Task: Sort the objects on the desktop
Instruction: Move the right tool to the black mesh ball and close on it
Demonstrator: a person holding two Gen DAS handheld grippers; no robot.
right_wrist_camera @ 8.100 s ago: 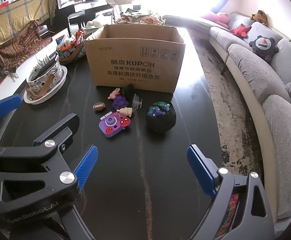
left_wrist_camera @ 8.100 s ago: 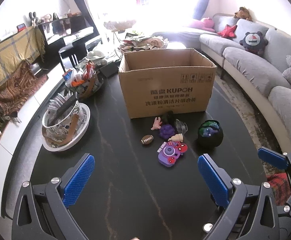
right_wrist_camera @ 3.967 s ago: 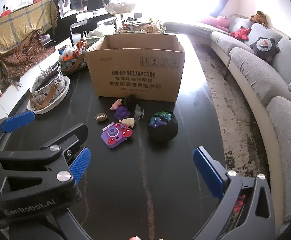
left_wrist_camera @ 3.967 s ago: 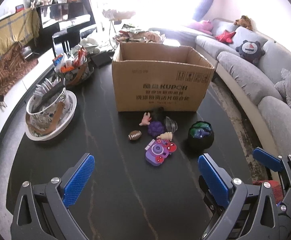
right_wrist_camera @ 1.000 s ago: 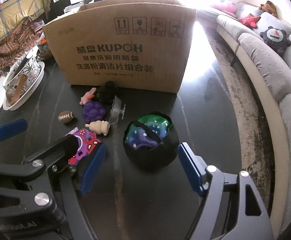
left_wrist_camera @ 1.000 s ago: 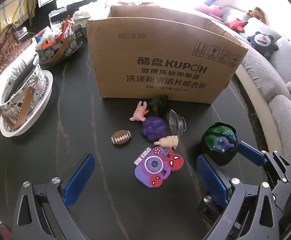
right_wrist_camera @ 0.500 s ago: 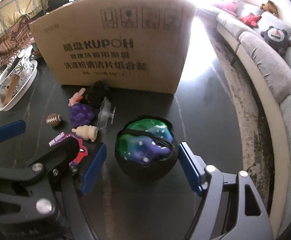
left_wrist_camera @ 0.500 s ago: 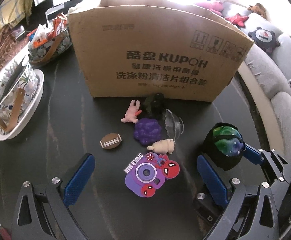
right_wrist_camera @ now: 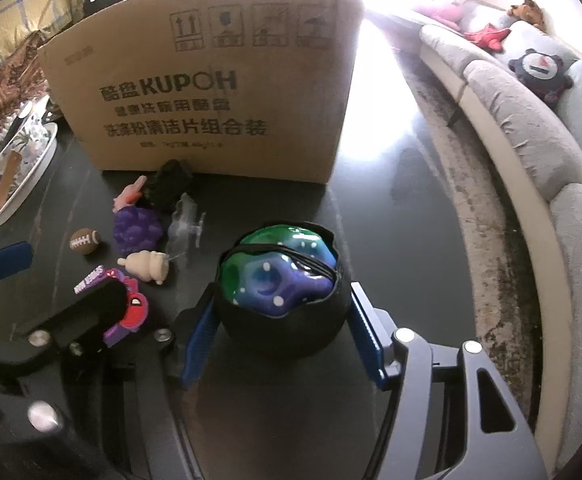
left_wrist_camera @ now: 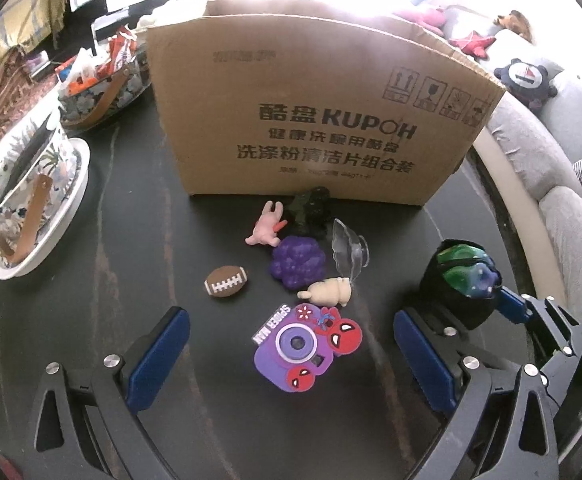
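Note:
Small toys lie on the dark table in front of a cardboard box (left_wrist_camera: 311, 120): a toy football (left_wrist_camera: 226, 282), a purple grape bunch (left_wrist_camera: 299, 266), a pink figure (left_wrist_camera: 265, 230), a cream figure (left_wrist_camera: 327, 292), a clear plastic piece (left_wrist_camera: 349, 254) and a purple Spider-Man camera toy (left_wrist_camera: 299, 348). My left gripper (left_wrist_camera: 289, 318) is open, its fingers either side of the camera toy. My right gripper (right_wrist_camera: 281, 320) straddles a black pouch (right_wrist_camera: 283, 328) holding a green-and-blue toy. Its pads sit close against both sides; contact is unclear.
A patterned bowl on a white plate (left_wrist_camera: 31, 200) and a snack basket (left_wrist_camera: 99, 80) stand at the left of the table. A grey sofa (right_wrist_camera: 531, 120) with cushions curves along the right beyond the table edge. The box blocks the way ahead.
Both grippers have moved forward and lower towards the toys. The right gripper's fingers now flank the black pouch, and the left gripper's fingers now flank the camera toy.

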